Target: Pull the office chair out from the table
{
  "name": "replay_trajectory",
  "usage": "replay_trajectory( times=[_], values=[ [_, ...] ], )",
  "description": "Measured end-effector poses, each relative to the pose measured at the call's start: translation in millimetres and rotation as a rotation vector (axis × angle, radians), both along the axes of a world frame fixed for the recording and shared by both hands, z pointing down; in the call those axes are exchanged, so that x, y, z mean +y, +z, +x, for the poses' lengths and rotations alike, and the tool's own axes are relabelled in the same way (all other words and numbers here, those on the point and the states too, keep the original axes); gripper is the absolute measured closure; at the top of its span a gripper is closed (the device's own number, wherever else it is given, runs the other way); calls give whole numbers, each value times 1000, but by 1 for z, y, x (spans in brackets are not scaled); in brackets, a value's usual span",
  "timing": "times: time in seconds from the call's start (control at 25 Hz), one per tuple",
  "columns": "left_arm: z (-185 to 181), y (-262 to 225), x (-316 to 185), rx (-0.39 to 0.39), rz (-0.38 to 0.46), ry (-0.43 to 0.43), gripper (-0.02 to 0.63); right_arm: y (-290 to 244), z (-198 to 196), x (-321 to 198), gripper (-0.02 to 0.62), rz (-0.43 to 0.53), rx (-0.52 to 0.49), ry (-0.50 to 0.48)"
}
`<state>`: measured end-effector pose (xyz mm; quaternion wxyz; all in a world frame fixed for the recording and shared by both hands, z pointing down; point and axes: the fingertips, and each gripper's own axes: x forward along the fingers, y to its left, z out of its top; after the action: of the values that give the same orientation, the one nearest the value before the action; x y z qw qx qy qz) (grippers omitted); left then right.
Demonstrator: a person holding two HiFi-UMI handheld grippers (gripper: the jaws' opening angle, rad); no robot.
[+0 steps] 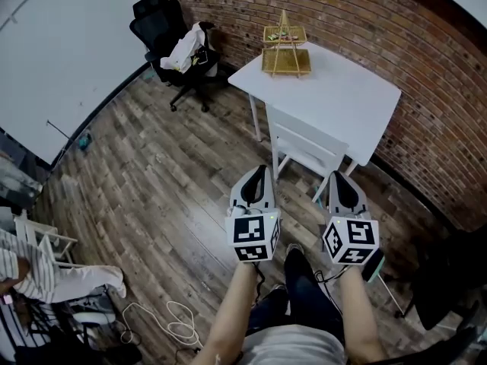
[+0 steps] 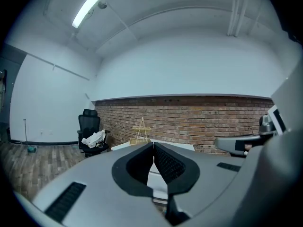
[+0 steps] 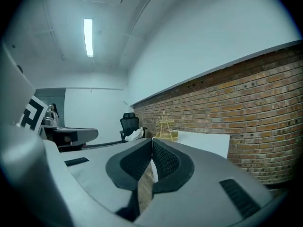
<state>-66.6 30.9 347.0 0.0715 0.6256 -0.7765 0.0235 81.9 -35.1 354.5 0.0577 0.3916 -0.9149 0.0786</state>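
Holding my two grippers side by side, left [image 1: 261, 169] and right [image 1: 338, 176], I have both clenched tight with nothing between the jaws, tips pointing at the one white chair [image 1: 304, 144] tucked under the near edge of the one table [image 1: 358, 105]. One gold rack [image 1: 285, 52] stands at the table's far corner. One black office chair [image 1: 156, 21], a white bundle [image 1: 185, 49] on its seat, stands well apart from the table, by the brick wall [image 1: 365, 21].
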Motion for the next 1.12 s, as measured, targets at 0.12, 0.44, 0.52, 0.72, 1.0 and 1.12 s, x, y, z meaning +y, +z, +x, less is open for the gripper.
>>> replay_trajectory(
  times=[0.12,0.44,0.52,0.72,1.0,1.12],
  values=[
    [-7,4,-22,-3,-9,-7,591,1,-9,-28,581,-4,6,-5],
    [-32,8,-91,-2,-34,-37,592,-3,-39,-106,581,-3,5,-49],
    [-37,10,-109,0,-41,-43,591,-2,-45,-123,581,-12,4,-56],
    [-46,14,-151,5,-53,-51,591,8,-57,-163,581,-42,5,-73],
    [-52,25,-186,28,-69,-56,591,22,-66,-198,581,-74,6,-93],
    [-58,27,-198,23,-78,-50,591,22,-73,-208,581,-78,-1,-93]
  ],
)
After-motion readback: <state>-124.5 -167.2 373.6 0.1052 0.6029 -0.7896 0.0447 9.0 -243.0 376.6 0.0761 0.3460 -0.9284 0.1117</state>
